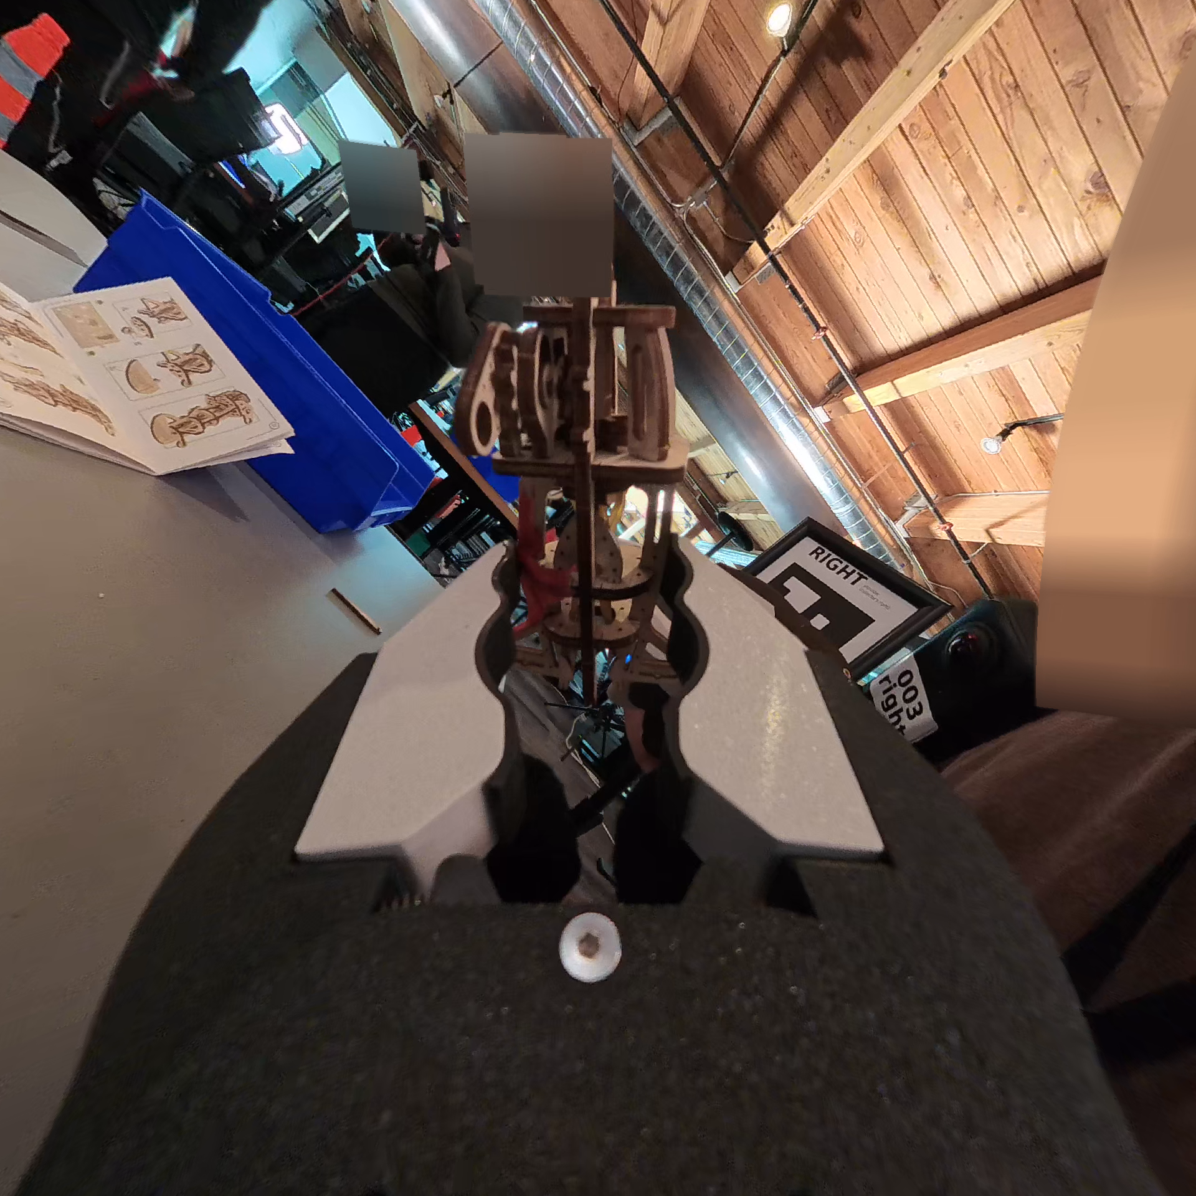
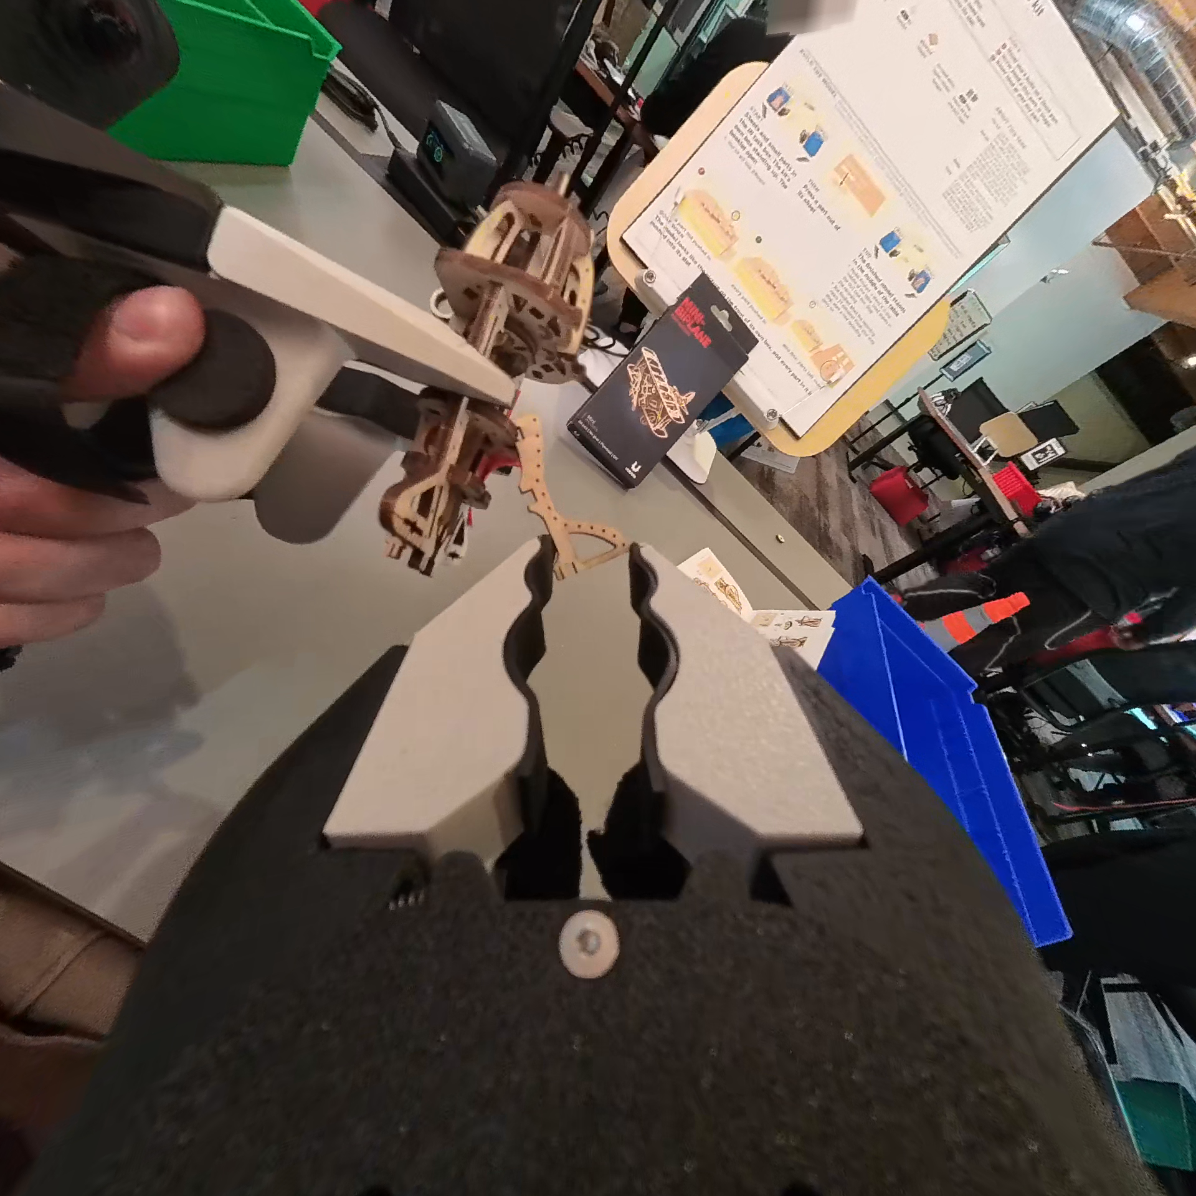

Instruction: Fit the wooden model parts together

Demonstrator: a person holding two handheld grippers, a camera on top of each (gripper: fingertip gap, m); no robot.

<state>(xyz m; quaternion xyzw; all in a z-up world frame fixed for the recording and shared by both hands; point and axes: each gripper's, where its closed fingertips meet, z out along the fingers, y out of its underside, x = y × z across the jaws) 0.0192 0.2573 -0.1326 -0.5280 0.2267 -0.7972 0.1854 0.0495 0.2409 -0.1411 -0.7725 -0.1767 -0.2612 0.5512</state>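
The wooden model point(image 1: 582, 414), a part-built tower of laser-cut pieces with some red inside, is clamped at its lower half between the fingers of my left gripper point(image 1: 586, 576) and held up off the grey table point(image 1: 162, 647). In the right wrist view the left gripper point(image 2: 498, 388) comes in from the left with a hand on it, gripping the model point(image 2: 511, 304) across its middle. My right gripper point(image 2: 586, 556) is shut on the fan-shaped end of a flat, perforated wooden part point(image 2: 550, 498). The part's far end reaches up to the model's underside.
An open instruction booklet point(image 1: 149, 369) and a blue bin point(image 1: 310, 401) lie on the table at left, with a small wooden stick point(image 1: 353, 611) nearer. A black kit box point(image 2: 660, 382), a leaning instruction board point(image 2: 874, 188) and a green bin point(image 2: 233, 84) stand beyond. The grippers' ends are close to 4 cm from one another.
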